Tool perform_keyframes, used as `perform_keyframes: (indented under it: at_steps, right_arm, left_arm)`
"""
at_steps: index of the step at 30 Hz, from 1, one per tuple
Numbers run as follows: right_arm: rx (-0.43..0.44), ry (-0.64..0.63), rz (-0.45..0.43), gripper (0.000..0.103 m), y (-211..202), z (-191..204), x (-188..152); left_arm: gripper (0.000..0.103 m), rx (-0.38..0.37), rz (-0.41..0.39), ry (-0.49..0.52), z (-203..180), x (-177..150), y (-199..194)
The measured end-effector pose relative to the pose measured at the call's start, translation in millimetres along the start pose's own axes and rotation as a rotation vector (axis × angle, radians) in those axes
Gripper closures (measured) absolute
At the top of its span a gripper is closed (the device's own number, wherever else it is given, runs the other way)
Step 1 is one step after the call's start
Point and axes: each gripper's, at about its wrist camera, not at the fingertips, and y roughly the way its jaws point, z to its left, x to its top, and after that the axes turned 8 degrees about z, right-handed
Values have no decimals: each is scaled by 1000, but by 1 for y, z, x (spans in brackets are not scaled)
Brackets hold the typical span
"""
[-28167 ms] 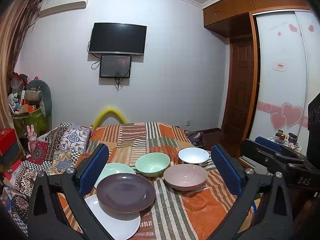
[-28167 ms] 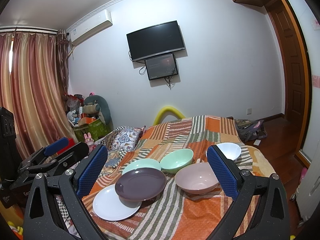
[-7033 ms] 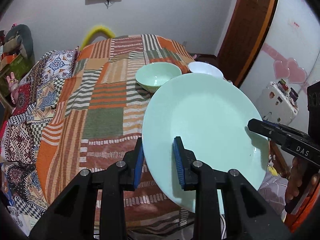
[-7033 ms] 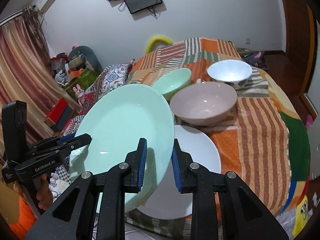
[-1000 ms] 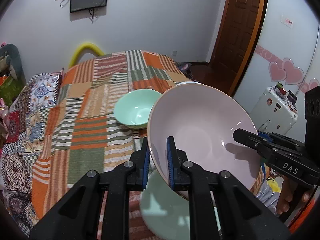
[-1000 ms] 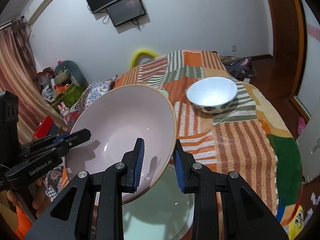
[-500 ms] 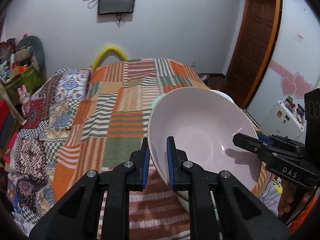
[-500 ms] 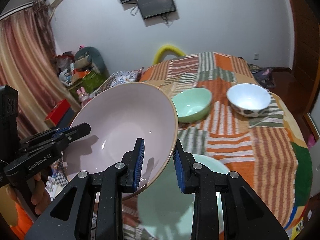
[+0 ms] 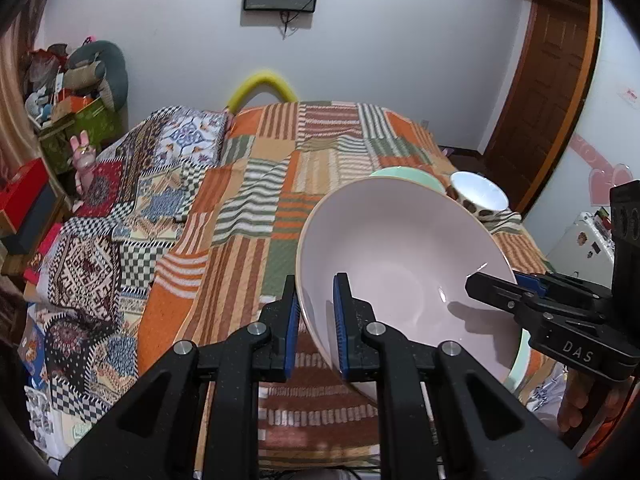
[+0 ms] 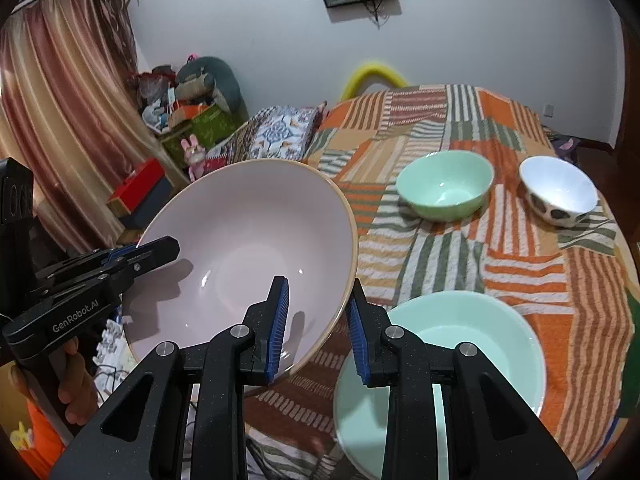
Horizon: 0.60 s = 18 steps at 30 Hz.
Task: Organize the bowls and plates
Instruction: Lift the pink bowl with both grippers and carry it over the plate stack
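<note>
I hold the pink bowl (image 9: pixel 404 276) up off the bed with both tongs, each clamped on an opposite side of its rim: my left tongs (image 9: pixel 316 322) bite the near-left edge, one pad inside and one outside, and my right tongs (image 10: pixel 316 328) do the same on the other side. A second ago the bowl hung over the mint plate (image 10: pixel 472 344); now I have swung it leftward, so in the right view the plate lies bare to its right and open quilt (image 9: pixel 248 216) shows beyond the left rim. I judge the bowl is being carried to its own spot, clear of the plates.

The mint bowl (image 10: pixel 444 188) and the white spotted bowl (image 10: pixel 560 194) stand well apart from my load, farther up the bed. The widest free stretch is the striped middle of the quilt. In the right view the bowl's left part seems to reach past the bed's left edge, above clutter on the floor, so I should set it down farther in, and level, since it is tilted now.
</note>
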Motion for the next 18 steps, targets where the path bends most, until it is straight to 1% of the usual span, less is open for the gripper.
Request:
perform_keyframes:
  at_steps: [8, 18]
  right_arm:
    - [6, 7, 73, 76, 26, 5, -7]
    - [-7, 20, 157, 76, 54, 3, -14]
  left_arm:
    - [89, 12, 75, -29, 18, -16, 27]
    - [89, 0, 172, -61, 30, -34, 60]
